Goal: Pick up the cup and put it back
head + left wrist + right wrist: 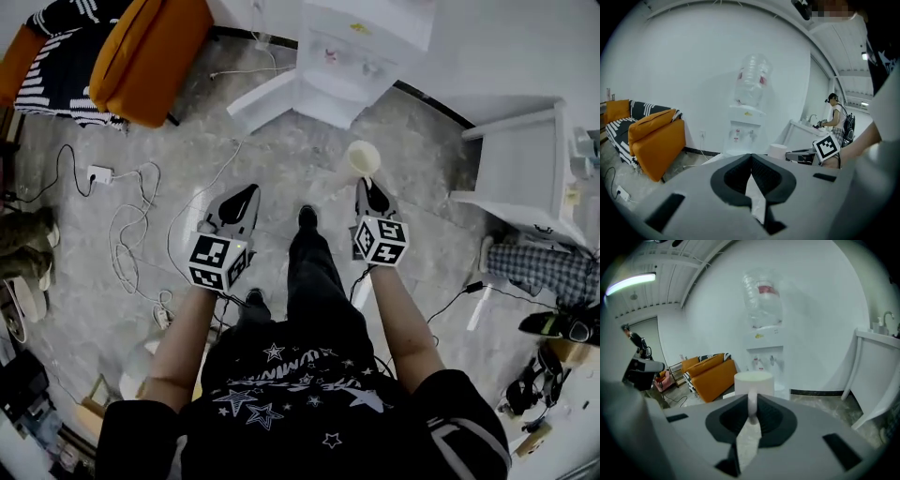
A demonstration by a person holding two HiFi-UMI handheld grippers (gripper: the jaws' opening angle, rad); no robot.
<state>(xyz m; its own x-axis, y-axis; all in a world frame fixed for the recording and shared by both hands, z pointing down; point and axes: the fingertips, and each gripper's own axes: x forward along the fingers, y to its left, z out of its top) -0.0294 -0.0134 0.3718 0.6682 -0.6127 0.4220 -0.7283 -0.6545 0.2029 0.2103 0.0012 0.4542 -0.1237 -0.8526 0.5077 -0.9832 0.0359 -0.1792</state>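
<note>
A white cup (364,157) hangs in the air over the grey floor, and my right gripper (367,183) is shut on its handle. In the right gripper view the cup (753,383) stands upright just beyond the jaws, with its handle pinched between the pads of the right gripper (752,405). My left gripper (247,194) is held at the same height to the left, shut with nothing in it. In the left gripper view the tips of the left gripper (751,157) meet, and the cup (777,151) shows off to the right.
A white water dispenser (361,47) with a clear bottle (762,298) stands ahead against the wall. An orange sofa (150,56) is at the far left, a white cabinet (525,169) at the right. Cables (131,225) lie on the floor at left. Another person (836,117) stands by the sink.
</note>
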